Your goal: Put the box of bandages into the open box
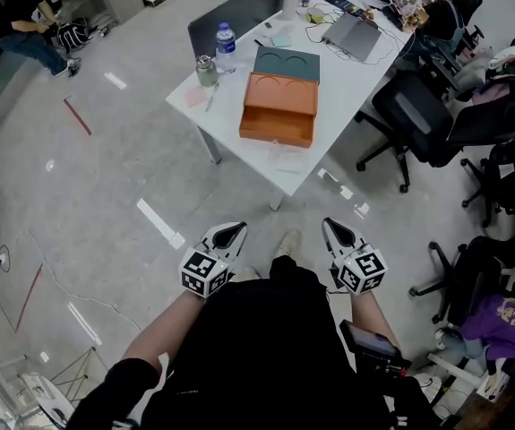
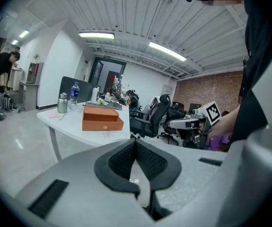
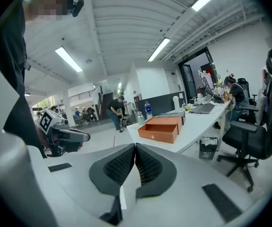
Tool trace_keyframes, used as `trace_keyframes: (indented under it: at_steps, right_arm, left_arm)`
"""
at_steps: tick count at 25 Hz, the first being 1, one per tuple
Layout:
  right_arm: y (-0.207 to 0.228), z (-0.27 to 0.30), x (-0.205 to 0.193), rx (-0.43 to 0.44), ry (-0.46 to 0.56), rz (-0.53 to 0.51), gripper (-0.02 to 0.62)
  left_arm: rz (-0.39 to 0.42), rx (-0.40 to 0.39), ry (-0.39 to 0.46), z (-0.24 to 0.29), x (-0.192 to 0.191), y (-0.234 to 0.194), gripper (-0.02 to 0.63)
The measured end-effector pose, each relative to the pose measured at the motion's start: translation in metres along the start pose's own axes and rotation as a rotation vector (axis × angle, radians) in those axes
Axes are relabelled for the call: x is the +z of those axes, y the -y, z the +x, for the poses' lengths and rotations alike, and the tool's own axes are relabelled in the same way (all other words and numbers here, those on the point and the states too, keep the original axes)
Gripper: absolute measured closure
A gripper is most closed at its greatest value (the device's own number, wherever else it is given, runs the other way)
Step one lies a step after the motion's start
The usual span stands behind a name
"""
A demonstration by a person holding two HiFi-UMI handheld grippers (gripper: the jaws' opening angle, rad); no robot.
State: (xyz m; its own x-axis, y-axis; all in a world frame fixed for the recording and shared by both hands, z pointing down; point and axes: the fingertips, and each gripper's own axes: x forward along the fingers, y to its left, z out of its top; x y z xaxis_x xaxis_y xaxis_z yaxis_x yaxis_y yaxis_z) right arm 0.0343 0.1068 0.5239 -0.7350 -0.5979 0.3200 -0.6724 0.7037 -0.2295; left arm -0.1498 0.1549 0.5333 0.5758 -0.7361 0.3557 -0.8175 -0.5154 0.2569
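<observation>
Closest in the head view is the person's black-clad torso (image 1: pixel 266 348), with bare forearms reaching forward to two grey handheld tongs, each carrying a cube of square markers. Both hang over the polished grey floor (image 1: pixel 105 195), well short of the open orange cardboard box (image 1: pixel 278 108) and pointing towards it. On the left gripper (image 1: pixel 231 229) (image 2: pixel 136 143) the black ribbed pads are pressed together with nothing between them. The right gripper (image 1: pixel 336 226) (image 3: pixel 135 148) is likewise closed tight and empty.

That orange box stands on a white rectangular table (image 1: pixel 329 141), with its plain front wall turned to the person. Touching the box's far side lies a dark teal flat panel (image 1: pixel 286 64) with two curved cut-outs. Just in front of the box, between it and the table's near edge, lies a small pale flat packet (image 1: pixel 286 158). It is too small and faint to tell whether this is the box of bandages, and no other view shows it more clearly.

Left of the box stand a steel flask (image 1: pixel 206 70) and a clear plastic water bottle with a blue cap (image 1: pixel 226 45), with a pink paper note (image 1: pixel 196 97) beside them. Beyond the box to the right sits a grey laptop (image 1: pixel 354 36). Right of the box, off the table, stands a black swivel chair (image 1: pixel 414 115). Far to the box's left, a person in black (image 1: pixel 20 16) crouches on the floor, and a red tape strip (image 1: pixel 77 116) lies between that person and the box.
</observation>
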Motion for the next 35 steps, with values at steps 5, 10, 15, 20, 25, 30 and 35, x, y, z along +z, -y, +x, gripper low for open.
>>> trace_keyframes:
  at_steps: [5,10,15,20,25,30,35]
  right_arm:
    - [0.033,0.022,0.012,0.018,-0.001,0.003,0.571]
    - [0.066,0.044,0.024,0.038,-0.002,0.019,0.571]
    - [0.092,0.062,0.029,0.073,-0.027,0.0,0.571]
    - [0.117,0.075,0.026,0.104,-0.059,-0.022,0.571]
    - [0.137,0.078,0.027,0.132,-0.074,-0.017,0.571]
    - [0.147,0.082,0.026,0.142,-0.082,-0.015,0.571]
    - [0.151,0.088,0.028,0.132,-0.091,-0.01,0.571]
  left_arm:
    - [0.021,0.002,-0.034,0.035,0.009,-0.01,0.598]
    - [0.075,-0.01,-0.09,0.073,0.02,-0.019,0.598]
    - [0.127,-0.013,-0.149,0.11,0.027,-0.026,0.598]
    - [0.168,-0.015,-0.224,0.146,0.018,-0.031,0.597]
    - [0.182,-0.007,-0.268,0.175,0.022,-0.034,0.598]
    - [0.197,-0.015,-0.288,0.193,0.03,-0.037,0.597]
    - [0.258,-0.049,-0.364,0.205,0.021,-0.042,0.597]
